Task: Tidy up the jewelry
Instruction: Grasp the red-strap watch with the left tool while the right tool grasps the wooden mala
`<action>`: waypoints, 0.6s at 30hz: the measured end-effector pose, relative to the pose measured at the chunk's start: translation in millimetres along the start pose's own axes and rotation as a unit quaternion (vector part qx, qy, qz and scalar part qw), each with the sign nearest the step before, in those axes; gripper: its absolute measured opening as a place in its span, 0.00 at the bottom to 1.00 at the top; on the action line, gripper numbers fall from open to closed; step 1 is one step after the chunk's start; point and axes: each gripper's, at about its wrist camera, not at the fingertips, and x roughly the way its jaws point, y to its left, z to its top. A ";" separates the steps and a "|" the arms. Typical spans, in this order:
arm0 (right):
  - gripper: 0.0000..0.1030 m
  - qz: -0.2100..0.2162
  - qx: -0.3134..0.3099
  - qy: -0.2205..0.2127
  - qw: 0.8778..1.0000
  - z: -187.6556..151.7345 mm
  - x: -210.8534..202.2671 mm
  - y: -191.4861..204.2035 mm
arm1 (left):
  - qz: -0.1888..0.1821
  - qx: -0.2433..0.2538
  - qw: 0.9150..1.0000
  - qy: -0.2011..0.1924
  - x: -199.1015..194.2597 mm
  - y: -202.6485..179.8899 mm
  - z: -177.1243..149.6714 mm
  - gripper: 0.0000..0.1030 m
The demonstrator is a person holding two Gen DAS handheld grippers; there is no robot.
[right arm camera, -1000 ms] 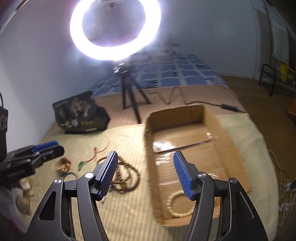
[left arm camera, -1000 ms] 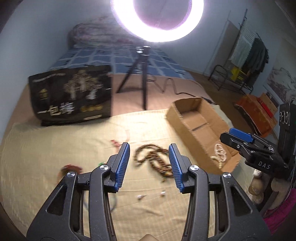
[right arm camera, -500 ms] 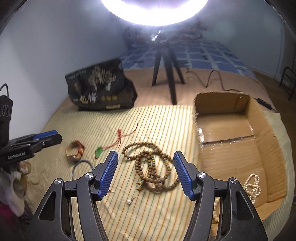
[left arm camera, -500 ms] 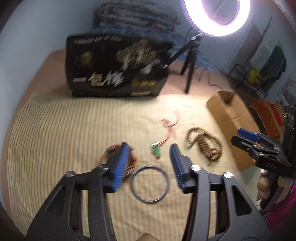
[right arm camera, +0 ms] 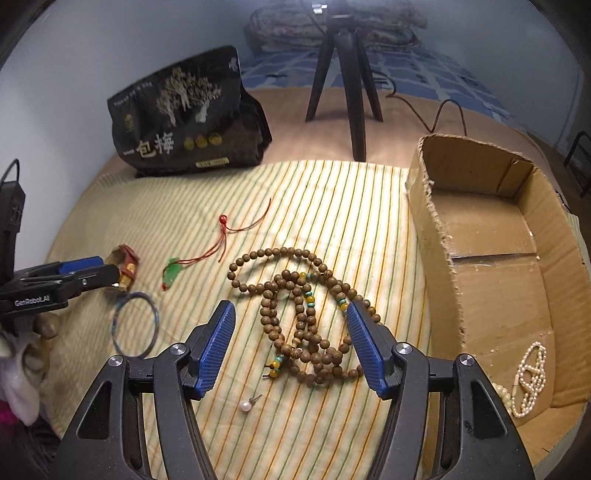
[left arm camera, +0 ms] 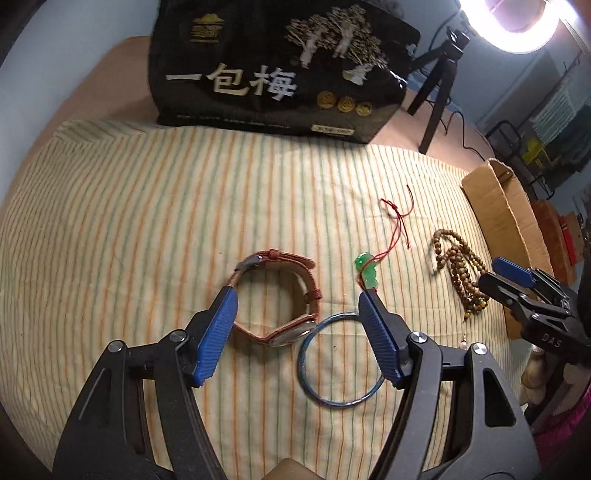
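Observation:
My left gripper [left arm camera: 297, 301] is open, its jaws astride a brown-strapped watch [left arm camera: 275, 295] on the striped cloth. A blue bangle [left arm camera: 341, 360] lies by its right finger, a green pendant on red cord [left arm camera: 367, 271] just beyond. My right gripper [right arm camera: 290, 314] is open above a heap of wooden prayer beads [right arm camera: 303, 314], which also shows in the left wrist view [left arm camera: 458, 266]. A pearl earring [right arm camera: 245, 405] lies between the right fingers. The cardboard box [right arm camera: 491, 266] to the right holds pearl strands [right arm camera: 530, 376].
A black printed bag [left arm camera: 280, 70] stands at the far edge of the cloth. A black tripod [right arm camera: 343, 74] with a ring light [left arm camera: 513, 22] stands behind. The left gripper shows at the left edge of the right wrist view [right arm camera: 74, 275].
My left gripper has swung left from the prayer beads and moved in over the watch and bangle. My right gripper has moved left from over the box to above the prayer beads.

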 end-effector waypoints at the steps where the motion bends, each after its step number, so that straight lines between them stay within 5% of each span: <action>1: 0.60 -0.001 -0.001 0.003 1.000 0.5 3.3 0.1 | 0.003 0.002 1.000 0.001 2.3 -1.0 0.5 0.68; 8: 0.60 -0.002 -0.015 0.019 1.000 4.3 17.5 7.5 | 0.036 0.009 0.999 -0.020 -5.2 -3.0 6.2 0.71; 18: 0.60 -0.017 -0.024 0.043 0.999 2.7 34.8 8.7 | 0.090 0.020 0.996 0.020 29.0 -0.3 6.7 0.75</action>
